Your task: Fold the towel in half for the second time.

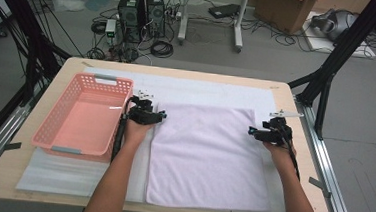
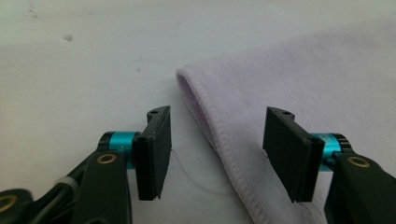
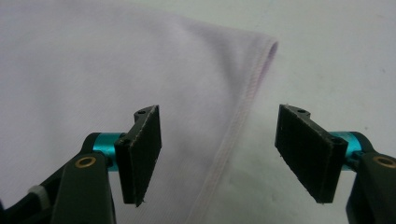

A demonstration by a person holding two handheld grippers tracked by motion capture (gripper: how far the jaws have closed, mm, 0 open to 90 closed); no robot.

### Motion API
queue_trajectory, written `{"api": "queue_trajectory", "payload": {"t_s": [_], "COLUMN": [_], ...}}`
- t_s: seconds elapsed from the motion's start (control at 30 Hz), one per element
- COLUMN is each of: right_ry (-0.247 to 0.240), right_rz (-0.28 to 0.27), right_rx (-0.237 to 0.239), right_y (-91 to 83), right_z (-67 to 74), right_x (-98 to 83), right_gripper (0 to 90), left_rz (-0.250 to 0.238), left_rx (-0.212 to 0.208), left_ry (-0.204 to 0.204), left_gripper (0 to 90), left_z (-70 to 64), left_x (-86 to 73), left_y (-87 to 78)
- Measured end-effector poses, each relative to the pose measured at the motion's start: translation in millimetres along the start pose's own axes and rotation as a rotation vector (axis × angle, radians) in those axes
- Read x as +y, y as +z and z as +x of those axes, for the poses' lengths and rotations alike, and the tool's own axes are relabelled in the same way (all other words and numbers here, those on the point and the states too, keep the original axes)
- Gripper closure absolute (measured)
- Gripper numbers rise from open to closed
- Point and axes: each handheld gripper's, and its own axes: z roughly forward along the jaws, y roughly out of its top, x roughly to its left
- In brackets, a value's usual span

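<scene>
A pale lilac towel [image 1: 205,155] lies flat on the white mat in the middle of the table. My left gripper [image 1: 159,115] sits at the towel's far left corner; in the left gripper view its black jaws stand apart on either side of the towel's hemmed edge [image 2: 212,126], not pressing it. My right gripper [image 1: 252,132] is at the towel's right edge near the far right corner. In the right gripper view the jaws straddle the hem [image 3: 233,140] with a wide gap, the gripper [image 3: 217,158] open over the cloth.
A pink perforated basket [image 1: 54,126] stands on the table's left side, close beside my left forearm. A white mat [image 1: 212,90] covers the wooden table [image 1: 6,173]. Beyond the table are computer towers, cables and a cardboard box on the floor.
</scene>
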Motion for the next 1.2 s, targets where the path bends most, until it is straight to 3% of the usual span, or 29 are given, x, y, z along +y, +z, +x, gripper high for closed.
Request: {"api": "queue_trajectory", "payload": {"t_s": [0.13, 0.27, 0.3, 0.37, 0.43, 0.5, 0.57, 0.63, 0.7, 0.77, 0.83, 0.97, 1.13, 1.2], "right_ry": [0.014, 0.022, 0.029, 0.032, 0.033, 0.063, 0.077, 0.079, 0.085, 0.091, 0.091, 0.094, 0.062, 0.059], "right_rz": [0.051, 0.091, 0.088, 0.085, 0.082, 0.08, 0.075, 0.074, 0.062, 0.028, -0.02, -0.115, -0.14, -0.159], "right_rx": [-0.039, -0.069, -0.069, -0.062, -0.043, -0.023, -0.001, 0.0, -0.021, -0.034, -0.042, -0.053, -0.028, -0.007], "right_y": [17.7, 29.3, 30.3, 31.3, 31.1, 30.2, 30.1, 29.8, 28.3, 25.6, 22.6, 12.1, 2.3, -3.3], "right_z": [-2.9, -1.6, -1.2, -0.6, -1.0, -2.8, -3.8, -4.0, -4.4, -4.9, -4.9, -4.6, -2.7, -1.3], "right_x": [10.1, 15.2, 15.8, 16.7, 16.5, 15.8, 15.2, 15.5, 15.6, 16.9, 19.7, 26.1, 25.5, 23.7], "right_gripper": [37.1, 44.9, 46.9, 55.6, 62.6, 79.6, 83.7, 84.9, 85.4, 85.6, 85.8, 85.8, 85.5, 85.4], "left_rz": [0.02, 0.019, 0.018, 0.017, 0.017, 0.019, 0.023, 0.011, -0.035, -0.086, -0.119, -0.206, -0.2, -0.204], "left_rx": [0.029, 0.055, 0.045, 0.008, -0.001, -0.01, -0.019, 0.015, 0.036, 0.038, 0.039, 0.011, -0.037, -0.057], "left_ry": [0.054, 0.062, 0.065, 0.069, 0.071, 0.002, -0.052, -0.057, -0.062, -0.089, -0.09, -0.105, -0.074, -0.08], "left_gripper": [45.9, 53.9, 57.1, 71.9, 82.4, 84.4, 85.5, 86.1, 86.2, 86.3, 86.3, 86.2, 86.0, 85.9], "left_z": [-9.3, -13.7, -14.1, -16.5, -18.8, -17.1, -15.0, -16.7, -16.8, -15.6, -15.5, -15.2, -17.8, -20.4], "left_x": [4.0, 4.2, 4.1, 3.8, 3.8, 3.8, 4.5, 6.3, 10.5, 15.4, 20.1, 29.1, 28.0, 26.7], "left_y": [6.3, 7.5, 7.3, 7.5, 8.0, 8.1, 7.9, 6.4, 1.8, -4.0, -8.9, -20.1, -28.6, -34.0]}}
